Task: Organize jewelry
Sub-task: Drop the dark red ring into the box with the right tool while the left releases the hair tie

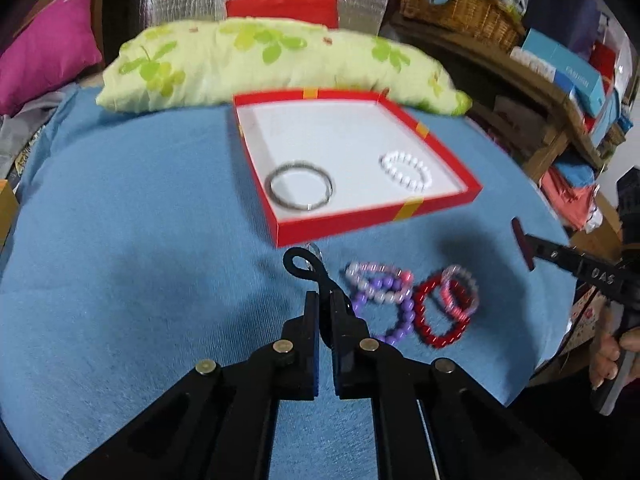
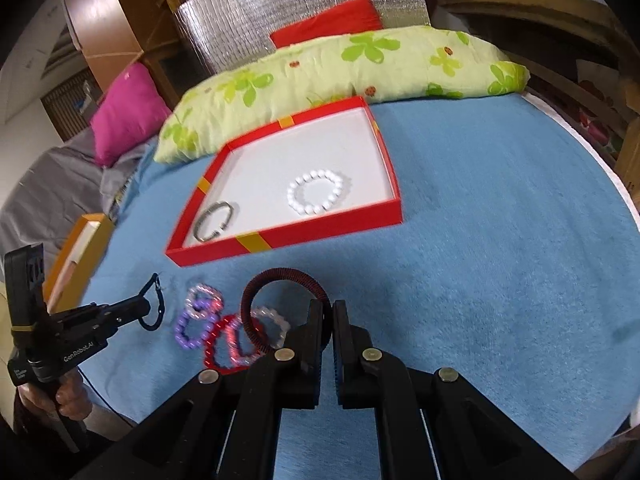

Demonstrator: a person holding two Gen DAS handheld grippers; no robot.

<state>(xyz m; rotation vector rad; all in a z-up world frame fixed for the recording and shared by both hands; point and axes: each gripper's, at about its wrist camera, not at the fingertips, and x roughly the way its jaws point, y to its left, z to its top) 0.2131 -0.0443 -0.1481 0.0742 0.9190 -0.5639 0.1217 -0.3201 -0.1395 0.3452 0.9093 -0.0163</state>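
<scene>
A red box (image 1: 280, 224) (image 2: 280, 240) with a white floor lies on the blue cloth. It holds a silver bangle (image 1: 300, 190) (image 2: 214, 220) and a white bead bracelet (image 1: 406, 170) (image 2: 318, 192). My left gripper (image 1: 325, 300) (image 2: 150, 310) is shut on a black cord bracelet (image 1: 304, 266) (image 2: 158, 300) just before the box's near wall. My right gripper (image 2: 328, 308) (image 1: 524, 244) is shut on a dark red-and-black bangle (image 2: 280, 304) above the cloth. Purple (image 1: 394, 316) (image 2: 188, 330), pink (image 1: 378, 282) (image 2: 204, 302) and red (image 1: 438, 314) (image 2: 222, 344) bead bracelets lie in a pile on the cloth.
A green-flowered pillow (image 1: 280, 60) (image 2: 340, 76) lies behind the box, with a magenta cushion (image 1: 44, 52) (image 2: 128, 112) to the left. An orange box (image 2: 76, 260) sits at the cloth's left edge. Shelves with a wicker basket (image 1: 460, 4) stand to the right.
</scene>
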